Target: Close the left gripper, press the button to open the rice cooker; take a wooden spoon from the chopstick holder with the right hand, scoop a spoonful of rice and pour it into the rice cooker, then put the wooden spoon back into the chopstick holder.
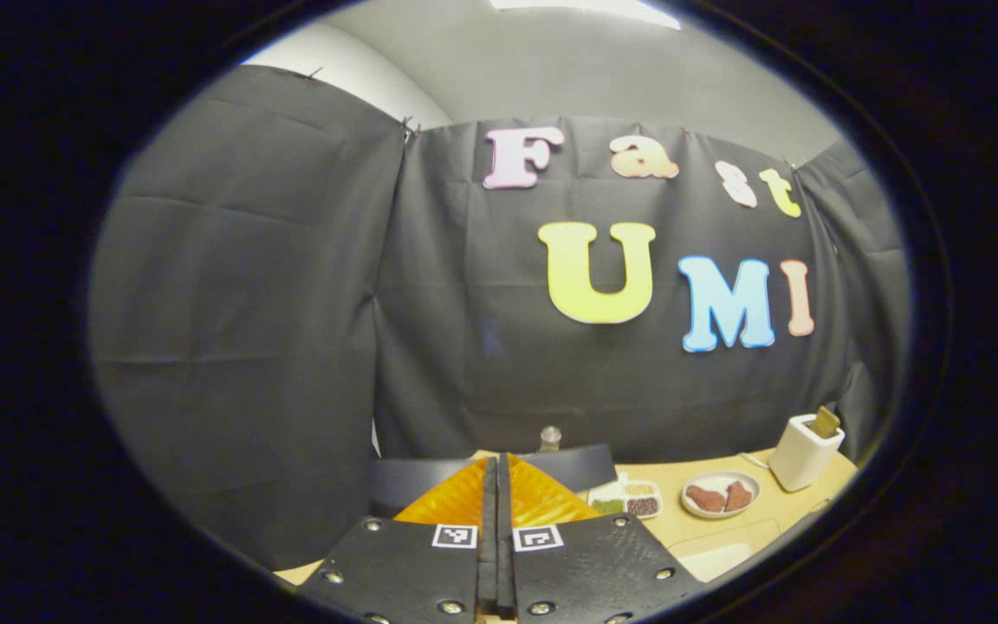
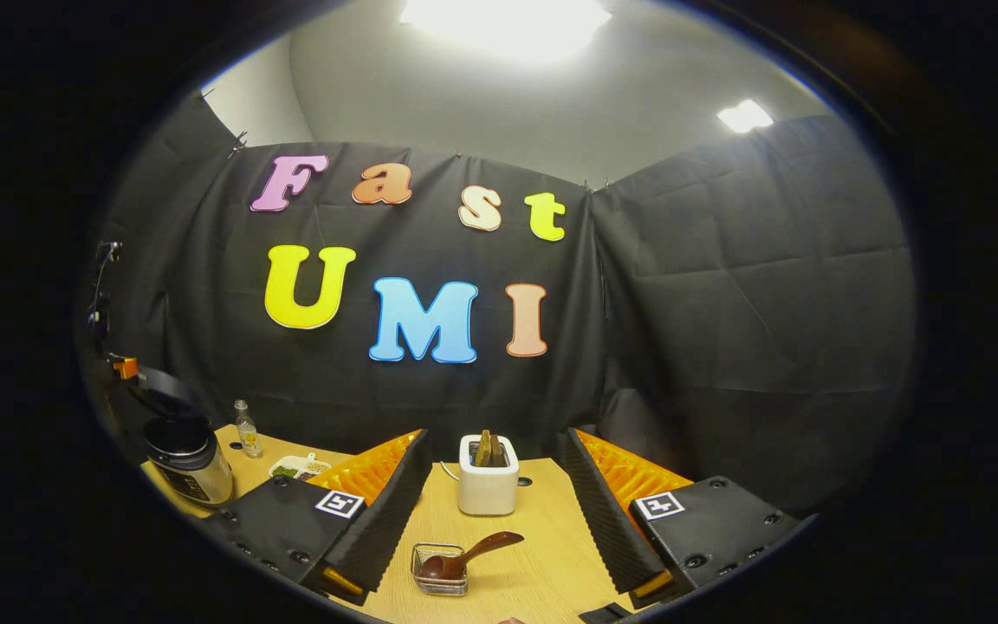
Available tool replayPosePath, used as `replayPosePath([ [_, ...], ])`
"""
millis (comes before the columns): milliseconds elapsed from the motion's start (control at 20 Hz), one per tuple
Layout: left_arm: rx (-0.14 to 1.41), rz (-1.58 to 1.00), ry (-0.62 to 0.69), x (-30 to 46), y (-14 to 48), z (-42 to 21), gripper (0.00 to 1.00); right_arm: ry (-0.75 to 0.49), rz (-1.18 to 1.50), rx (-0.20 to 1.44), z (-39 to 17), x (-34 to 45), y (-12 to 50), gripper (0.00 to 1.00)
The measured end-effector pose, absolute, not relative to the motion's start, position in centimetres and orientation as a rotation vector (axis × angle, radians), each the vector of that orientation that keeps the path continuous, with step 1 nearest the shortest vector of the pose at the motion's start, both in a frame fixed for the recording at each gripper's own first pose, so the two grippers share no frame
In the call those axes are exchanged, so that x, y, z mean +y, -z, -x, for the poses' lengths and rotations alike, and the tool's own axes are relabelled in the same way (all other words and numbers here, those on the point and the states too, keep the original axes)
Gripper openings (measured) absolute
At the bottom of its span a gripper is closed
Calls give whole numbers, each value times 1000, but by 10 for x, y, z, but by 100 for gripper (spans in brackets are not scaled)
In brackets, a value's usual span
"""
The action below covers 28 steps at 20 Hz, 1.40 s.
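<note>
Right gripper view: wooden spoon (image 2: pixel 464 559) lies between spread claw (image 2: pixel 492 507) fingers.

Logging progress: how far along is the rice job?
Done: rice cooker lid stands open; left tool is shut. In hand: nothing; right tool is open, wooden spoon resting in a small dish. Left: putting the spoon into the chopstick holder; whether rice was poured, cannot tell.

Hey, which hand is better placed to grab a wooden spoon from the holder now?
Right. The right gripper is open and the white chopstick holder stands straight ahead between its fingers, wooden handles sticking up. The left gripper is shut, with the holder far off to its side.
</note>
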<state>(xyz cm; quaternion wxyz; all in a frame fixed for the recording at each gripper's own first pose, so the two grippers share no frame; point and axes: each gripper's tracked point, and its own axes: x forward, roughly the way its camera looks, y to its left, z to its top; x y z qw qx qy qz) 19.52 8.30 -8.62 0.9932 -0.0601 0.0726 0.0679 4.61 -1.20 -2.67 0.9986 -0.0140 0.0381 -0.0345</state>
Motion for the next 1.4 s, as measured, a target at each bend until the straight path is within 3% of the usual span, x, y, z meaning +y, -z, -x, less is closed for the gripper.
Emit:
replayPosePath([
  [150,77,136,-154,84,55,-177,1,62,11,83,-49,-18,33,98],
  [200,62,144,-145,84,43,-167,13,59,2,90,-51,-20,38,98],
  [400,16,128,-154,91,23,-135,80,43,-49,137,-67,-28,63,98],
  [900,-41,13,-169,84,-22,-69,82,-33,-162,306,-108,-21,145,98],
  [1400,-21,-39,-209,92,-33,-35,80,0,-323,505,-123,-22,232,98],
])
